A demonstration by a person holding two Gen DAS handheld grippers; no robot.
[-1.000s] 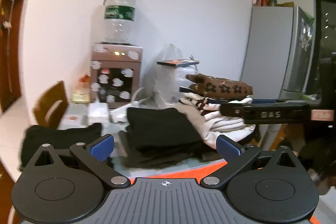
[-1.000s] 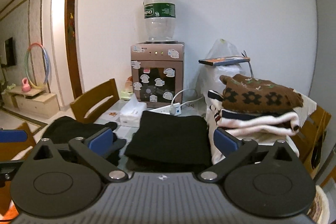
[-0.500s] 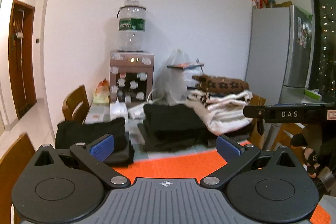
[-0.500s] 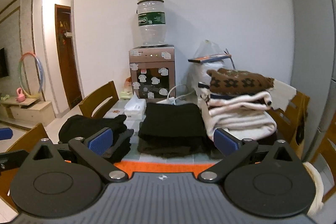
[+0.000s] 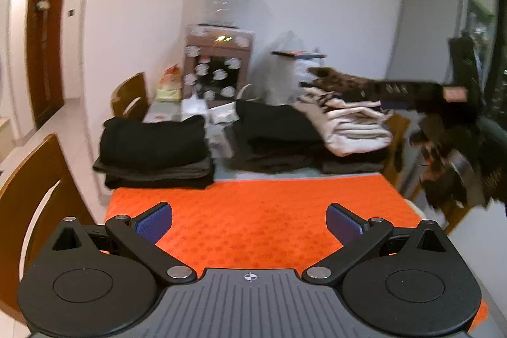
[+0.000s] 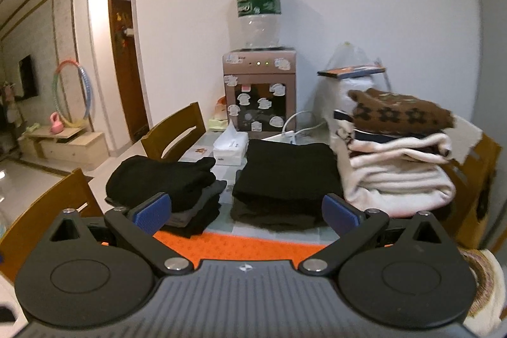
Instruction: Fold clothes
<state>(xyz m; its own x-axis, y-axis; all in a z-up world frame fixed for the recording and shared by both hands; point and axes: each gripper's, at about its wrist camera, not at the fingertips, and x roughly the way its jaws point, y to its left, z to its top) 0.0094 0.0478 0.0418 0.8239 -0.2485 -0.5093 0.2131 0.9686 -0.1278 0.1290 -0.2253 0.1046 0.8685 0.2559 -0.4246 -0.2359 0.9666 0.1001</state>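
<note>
Folded clothes lie in piles at the far end of the table: a black and grey pile [image 5: 155,148] [image 6: 168,189] on the left, a black pile [image 5: 275,129] [image 6: 285,173] in the middle, and a cream stack topped by a brown patterned sweater [image 5: 351,122] [image 6: 399,148] on the right. An orange mat [image 5: 253,211] [image 6: 240,246] covers the near table and is bare. My left gripper [image 5: 249,222] hangs open above the mat, holding nothing. My right gripper [image 6: 246,213] is open too, short of the piles. The other gripper's dark body [image 5: 421,97] shows at the right in the left wrist view.
A water dispenser [image 5: 218,65] [image 6: 258,91], a tissue box [image 6: 229,149] and a white plastic bag [image 6: 351,78] stand behind the piles by the wall. Wooden chairs [image 5: 28,195] [image 6: 174,132] line the left side. A grey fridge [image 5: 424,34] stands right.
Both grippers have drawn back from the piles toward the near end of the table; more of the orange mat shows under them. Both stayed open.
</note>
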